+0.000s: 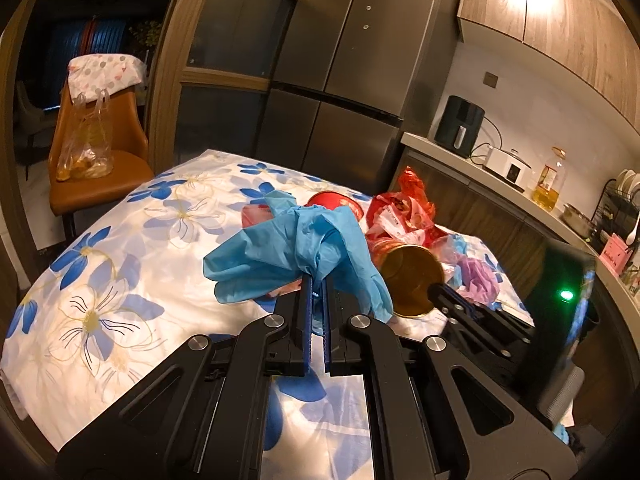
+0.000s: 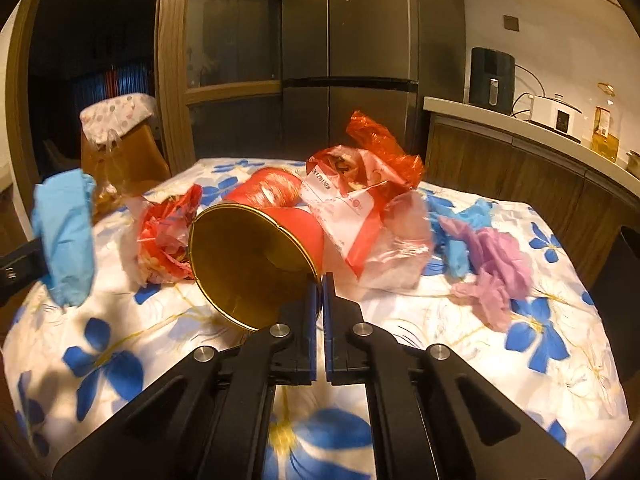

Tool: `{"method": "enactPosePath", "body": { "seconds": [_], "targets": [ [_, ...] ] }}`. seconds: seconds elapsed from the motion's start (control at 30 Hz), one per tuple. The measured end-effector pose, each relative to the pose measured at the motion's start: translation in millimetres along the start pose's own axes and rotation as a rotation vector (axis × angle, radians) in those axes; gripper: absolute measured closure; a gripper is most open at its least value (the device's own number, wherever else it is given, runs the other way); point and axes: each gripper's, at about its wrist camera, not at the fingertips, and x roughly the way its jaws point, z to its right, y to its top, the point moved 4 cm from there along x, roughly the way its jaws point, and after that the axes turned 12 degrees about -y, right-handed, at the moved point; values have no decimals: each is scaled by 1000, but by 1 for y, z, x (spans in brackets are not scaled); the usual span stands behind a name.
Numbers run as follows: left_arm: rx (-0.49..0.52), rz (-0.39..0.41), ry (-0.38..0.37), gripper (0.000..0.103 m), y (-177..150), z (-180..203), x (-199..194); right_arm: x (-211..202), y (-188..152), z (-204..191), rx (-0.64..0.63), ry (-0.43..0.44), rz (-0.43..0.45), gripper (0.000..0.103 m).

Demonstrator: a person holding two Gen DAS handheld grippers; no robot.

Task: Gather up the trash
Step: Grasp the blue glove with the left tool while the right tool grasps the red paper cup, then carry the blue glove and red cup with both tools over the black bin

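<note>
Left gripper (image 1: 318, 284): closed on a crumpled blue disposable glove (image 1: 296, 248), held at frame centre, clear of the floral tablecloth (image 1: 120, 272) — judged ready for carrying off.
Right gripper (image 2: 320, 280): pinched on the rim of a red paper cup with gold lining (image 2: 252, 264) — tilted, centre frame.
Remaining trash: red plastic wrappers (image 2: 360, 184), upper centre.

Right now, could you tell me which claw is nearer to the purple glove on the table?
Right. The right claw grips the red cup, just left of the purple glove. The left claw, holding a blue glove, is farther left.
</note>
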Motion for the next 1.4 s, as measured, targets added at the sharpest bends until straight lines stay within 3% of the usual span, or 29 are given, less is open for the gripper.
{"method": "enactPosePath", "body": {
  "seconds": [0.3,0.7,1.4],
  "targets": [
    [32,4,-34,100,-4,28,-5,-45,1,36,72,1,59,99],
    [122,0,-89,100,-8,89,-2,-83,-1,104,171,-60,123,100],
    [293,-28,-268,100,-11,217,56,-115,-12,229,330,-274,177,100]
  ]
}}
